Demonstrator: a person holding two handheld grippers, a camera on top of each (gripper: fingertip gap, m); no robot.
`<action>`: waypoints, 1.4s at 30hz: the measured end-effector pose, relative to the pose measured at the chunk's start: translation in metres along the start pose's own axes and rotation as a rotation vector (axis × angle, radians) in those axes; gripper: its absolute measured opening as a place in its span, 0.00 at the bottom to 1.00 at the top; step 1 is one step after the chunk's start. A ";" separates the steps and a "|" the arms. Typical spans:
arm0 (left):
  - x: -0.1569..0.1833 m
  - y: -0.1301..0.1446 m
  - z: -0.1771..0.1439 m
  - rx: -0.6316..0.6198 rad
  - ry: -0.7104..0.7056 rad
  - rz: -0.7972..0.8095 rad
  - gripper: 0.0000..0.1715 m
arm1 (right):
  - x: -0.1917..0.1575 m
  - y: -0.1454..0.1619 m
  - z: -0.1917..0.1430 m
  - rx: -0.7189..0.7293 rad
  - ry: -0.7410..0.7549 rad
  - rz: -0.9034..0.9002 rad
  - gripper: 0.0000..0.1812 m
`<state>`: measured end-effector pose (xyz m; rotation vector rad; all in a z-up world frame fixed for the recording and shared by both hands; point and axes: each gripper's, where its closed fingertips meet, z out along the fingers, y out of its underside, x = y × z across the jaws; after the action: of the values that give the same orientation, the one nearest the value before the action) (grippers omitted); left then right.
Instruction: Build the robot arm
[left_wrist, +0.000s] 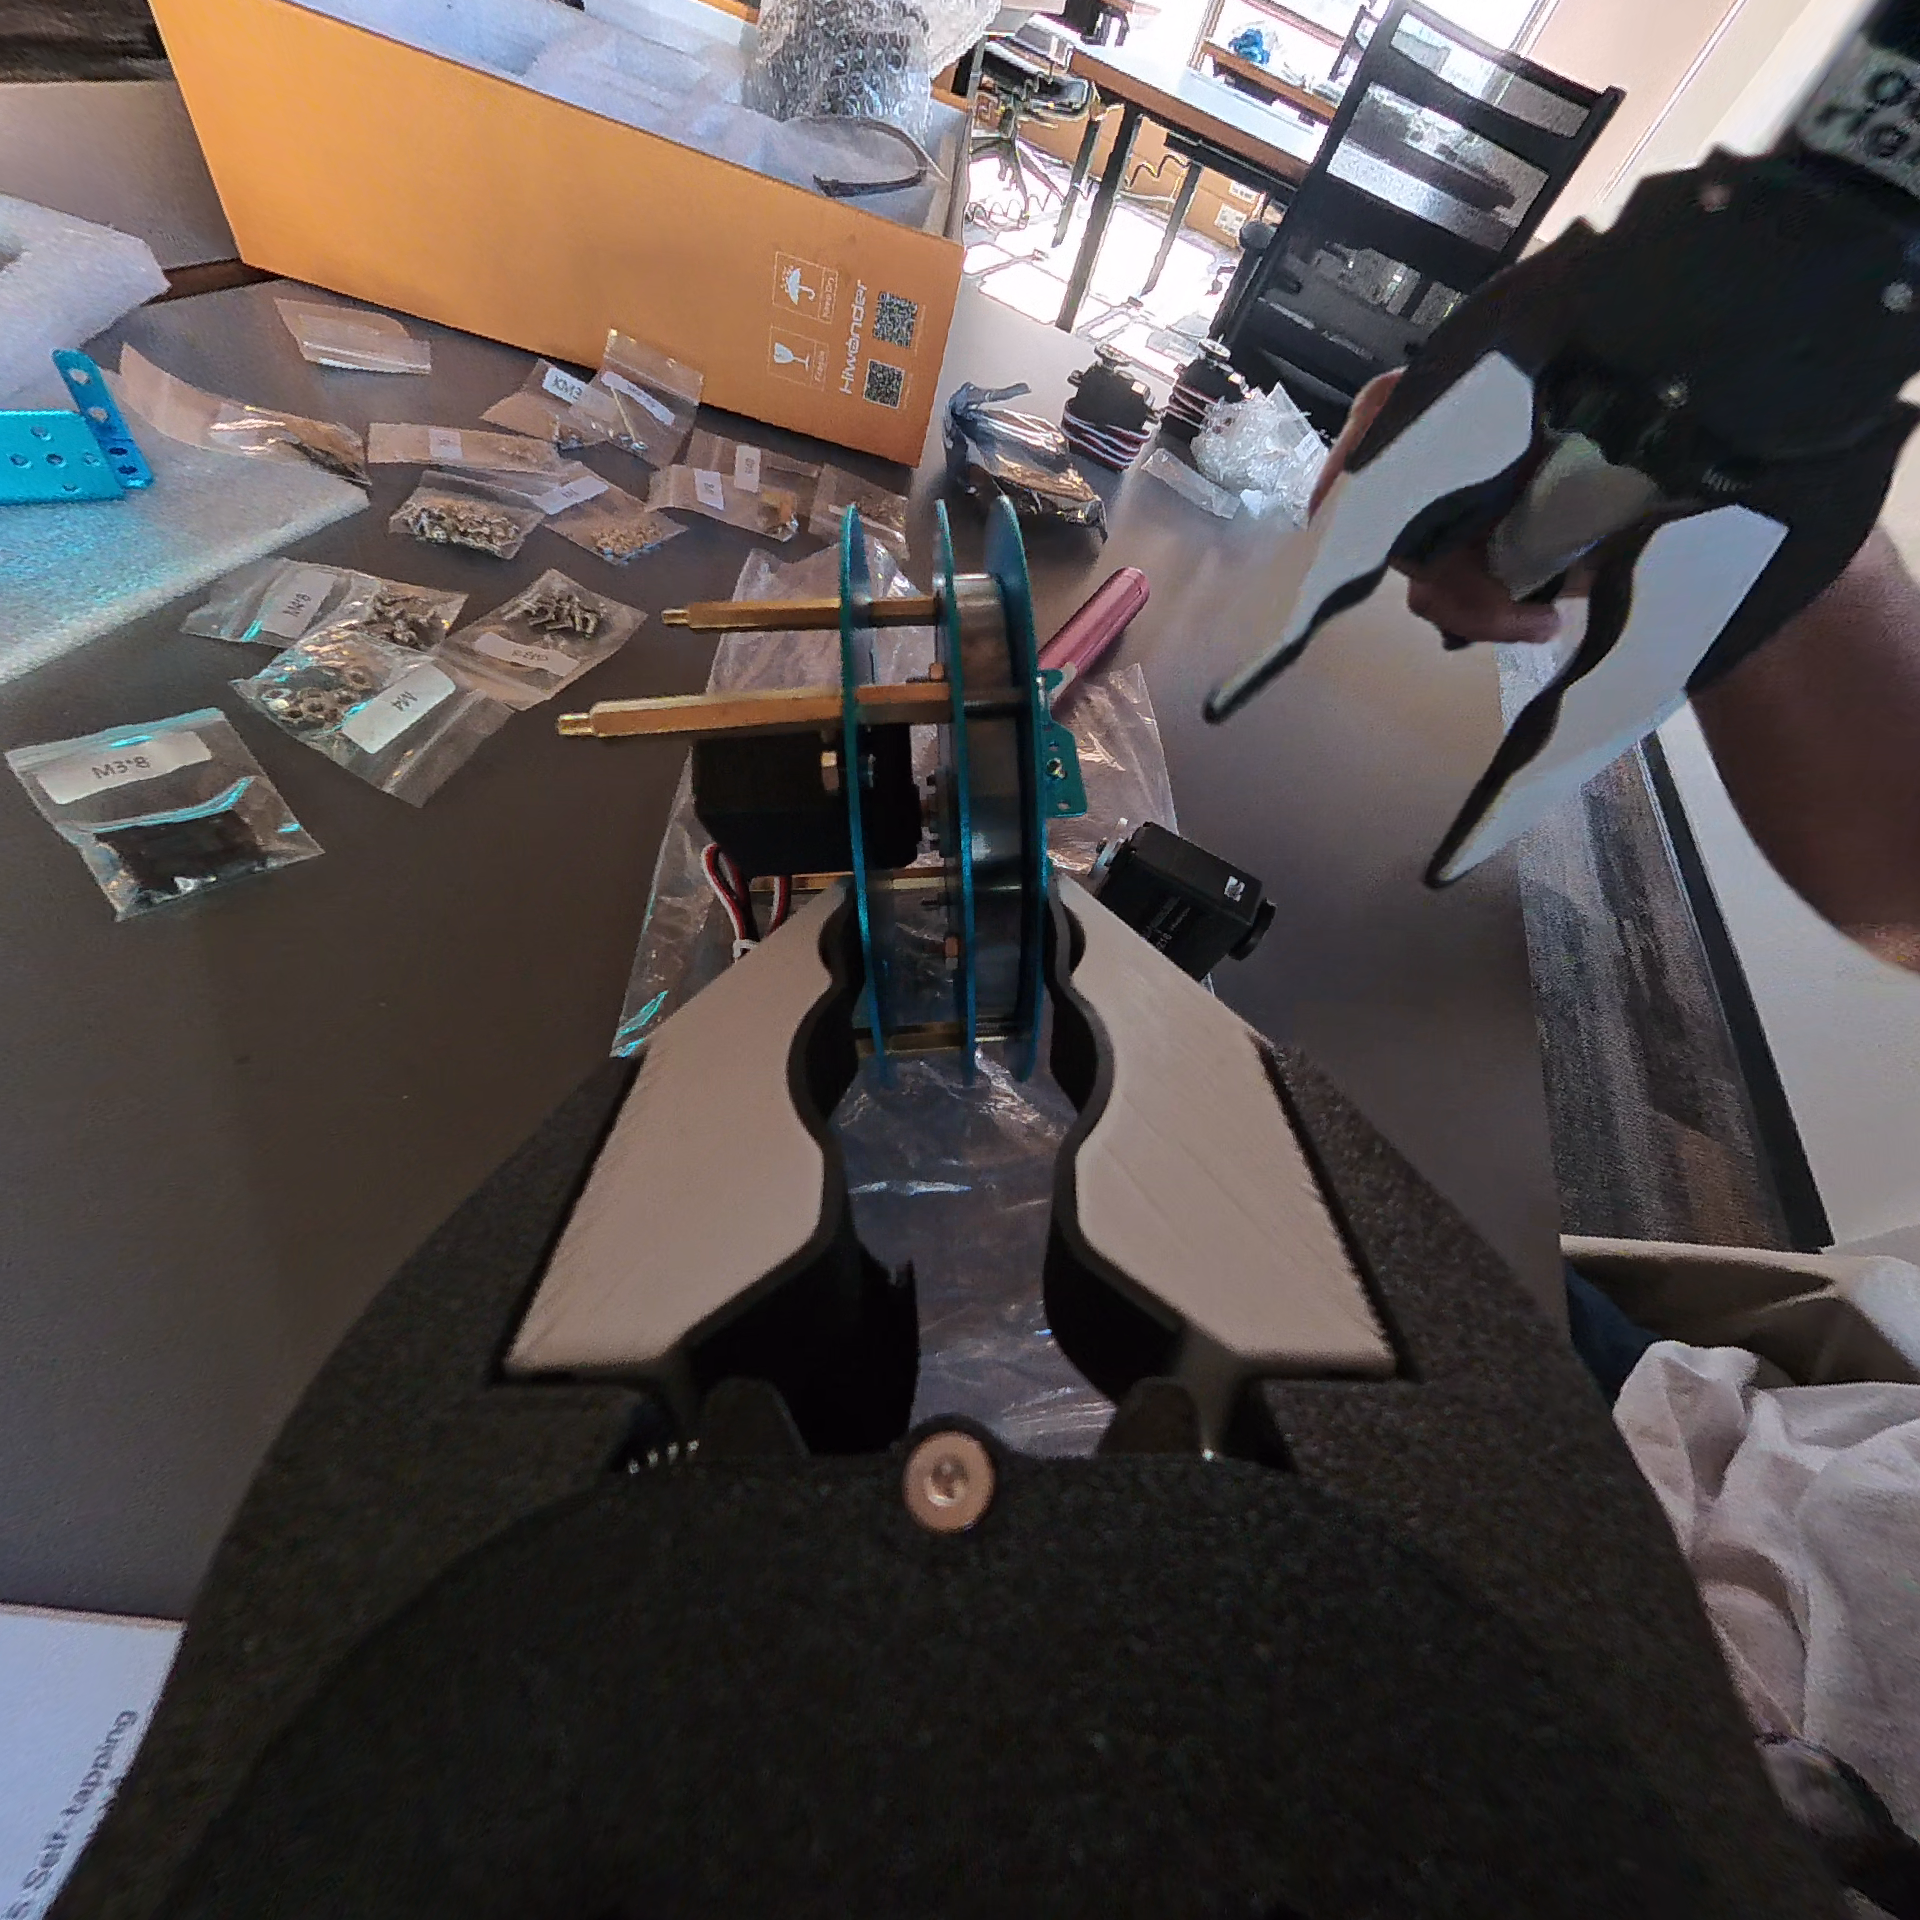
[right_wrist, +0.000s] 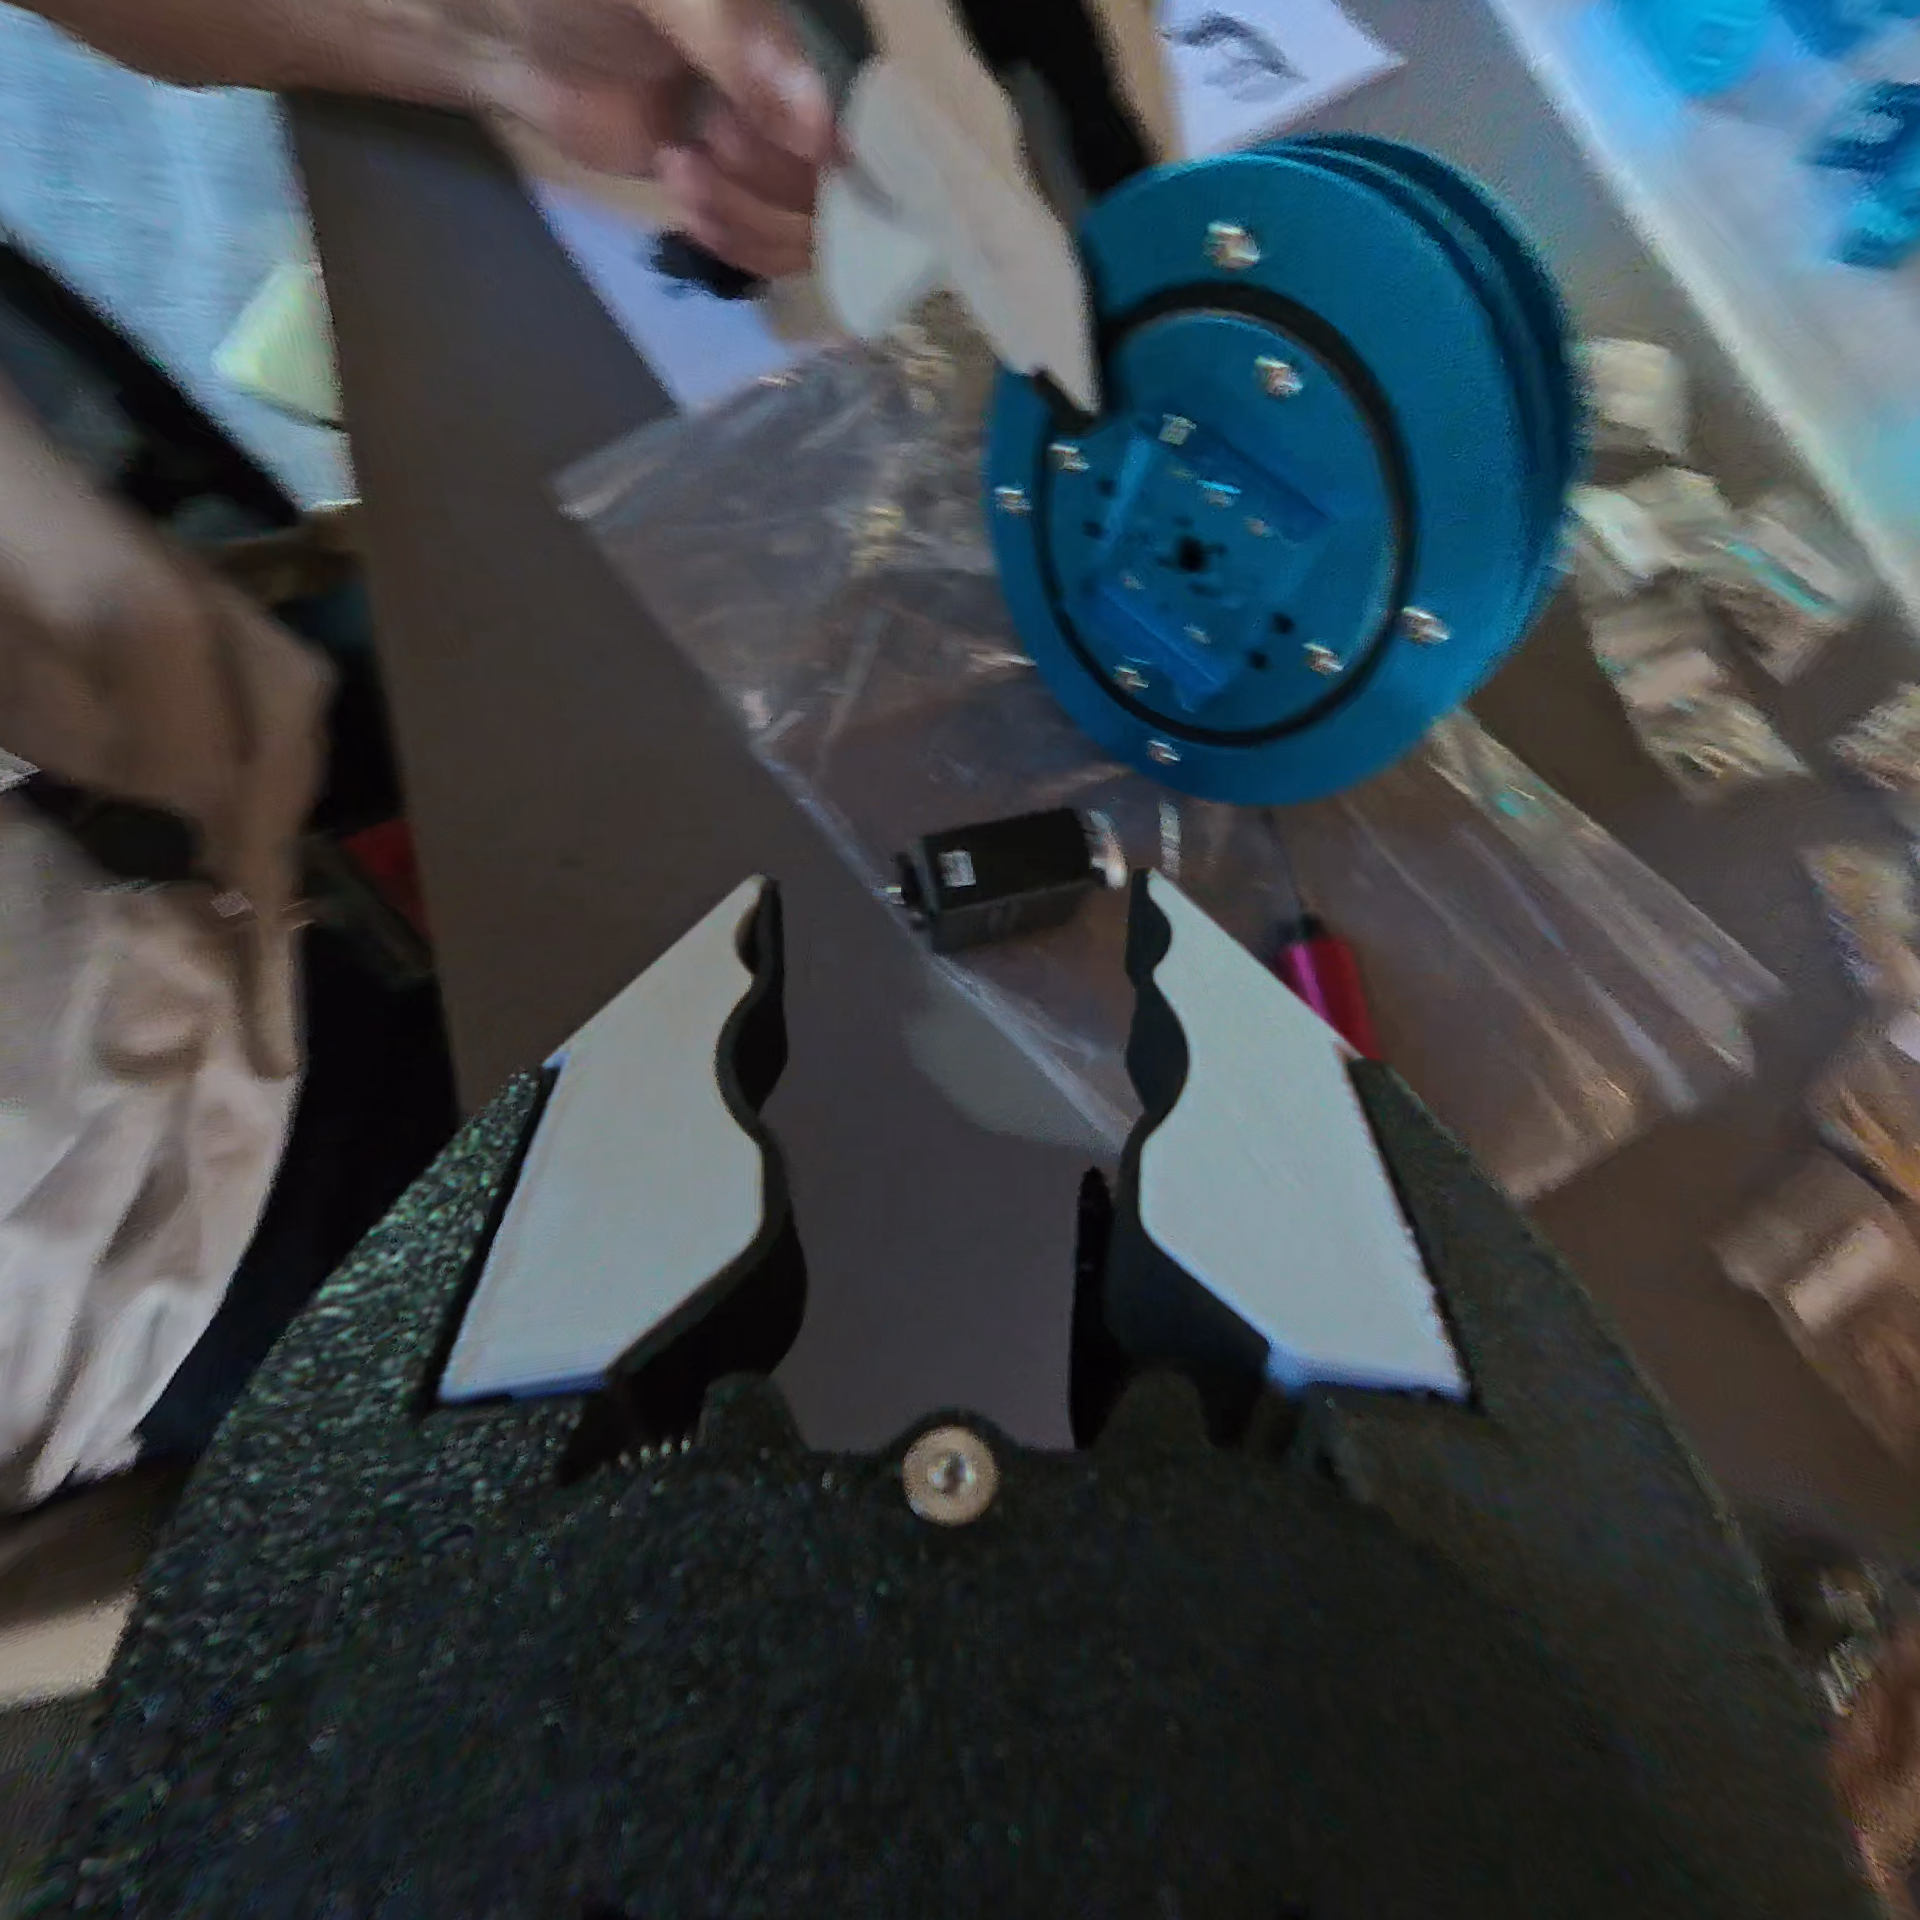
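**Both wrist views, one moment.** The left gripper holds a blue disc assembly clear of the table. Its fingers pinch the lower edge of the stack from either side. The right gripper hangs over the table edge with its fingers spread and nothing between them, well apart from the assembly.

**State of the build.** The assembly consists of three blue discs set parallel. Brass spacers pass through them, and two of these project free on the side away from the right gripper. A black motor with red, white and black wires is mounted on that same side. The right wrist view shows the opposite face, a ring around an inner disc dotted with small screw heads. This view is blurred, so whether every hole is filled cannot be told.

**Loose parts.**
- A second black motor lies on a clear plastic bag below the assembly.
- A pink tool handle lies just beside it.
- Many small bags of screws are spread across the table.
- A blue bracket rests on white foam.
- More motors sit near an orange cardboard box, which holds bubble wrap.

**Setting.** The table is dark grey and matt. Beyond it stand a black shelf unit and further tables in a bright, sunlit room.
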<state>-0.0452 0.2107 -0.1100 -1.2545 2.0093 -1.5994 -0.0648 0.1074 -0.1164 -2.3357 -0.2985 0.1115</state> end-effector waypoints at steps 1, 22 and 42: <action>0.000 0.000 0.000 0.001 -0.001 0.001 0.19 | -0.004 0.001 0.000 0.001 -0.073 -0.025 0.32; 0.000 0.000 0.000 0.005 0.002 -0.009 0.19 | 0.054 -0.065 -0.078 0.891 -0.339 0.075 0.29; 0.005 -0.002 0.003 0.002 -0.011 0.055 0.19 | 0.074 -0.042 -0.062 0.834 -0.141 0.029 0.22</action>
<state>-0.0457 0.2049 -0.1077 -1.1935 2.0174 -1.5656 0.0101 0.1115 -0.0421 -1.5067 -0.2264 0.3443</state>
